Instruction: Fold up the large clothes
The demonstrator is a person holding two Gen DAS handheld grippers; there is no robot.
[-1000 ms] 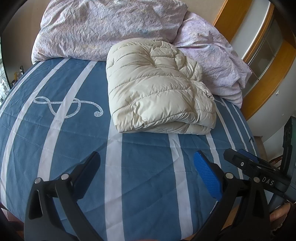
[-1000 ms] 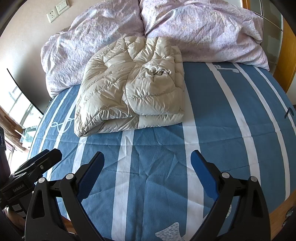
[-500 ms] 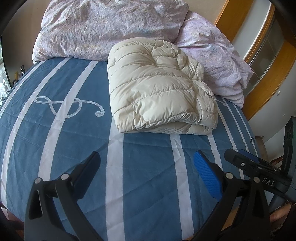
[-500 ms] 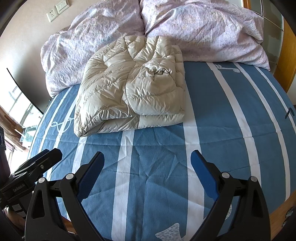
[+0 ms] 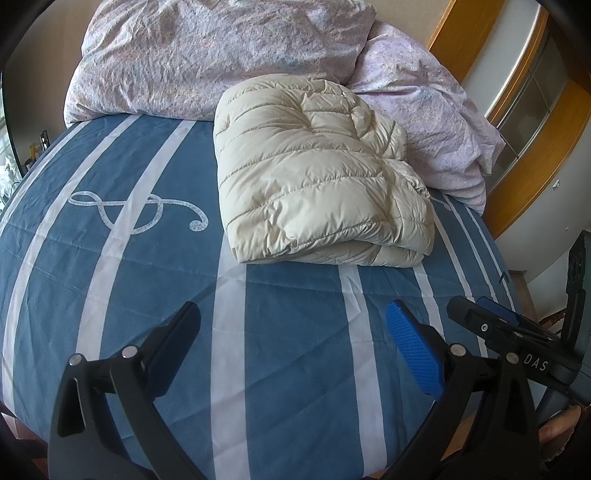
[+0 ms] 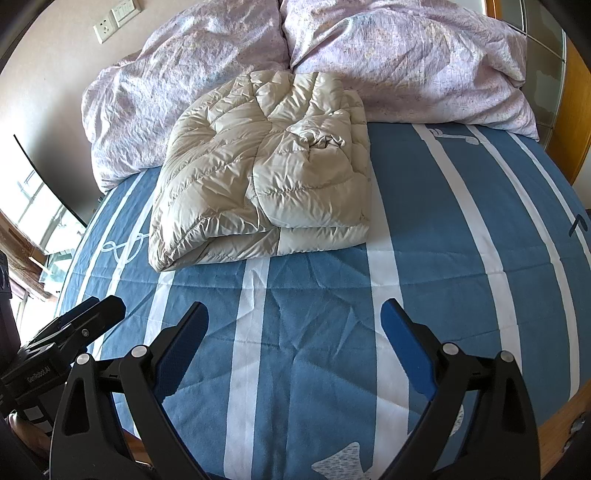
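A cream puffer jacket (image 5: pixel 317 173) lies folded into a thick rectangle on the blue striped bed (image 5: pixel 280 332), its far edge against the pillows. The right wrist view shows the same jacket (image 6: pixel 266 173) with a tucked sleeve on top. My left gripper (image 5: pixel 295 328) hovers open over the bed's near part, well short of the jacket, nothing between its fingers. My right gripper (image 6: pixel 295 325) is likewise open and empty, short of the jacket's near fold. Each view catches the other gripper at its side: the right one (image 5: pixel 517 343) and the left one (image 6: pixel 66 332).
Two pale lilac pillows (image 6: pixel 406 59) lie across the head of the bed (image 6: pixel 480 236). A wooden frame with glass (image 5: pixel 532 110) stands to the right, and a wall with sockets (image 6: pixel 114 18) and a window (image 6: pixel 40 218) to the left. A hand (image 5: pixel 557 432) shows at the lower right.
Both grippers have barely shifted; the jacket sits slightly lower and further right in the left wrist view. Nothing was taken hold of or let go.
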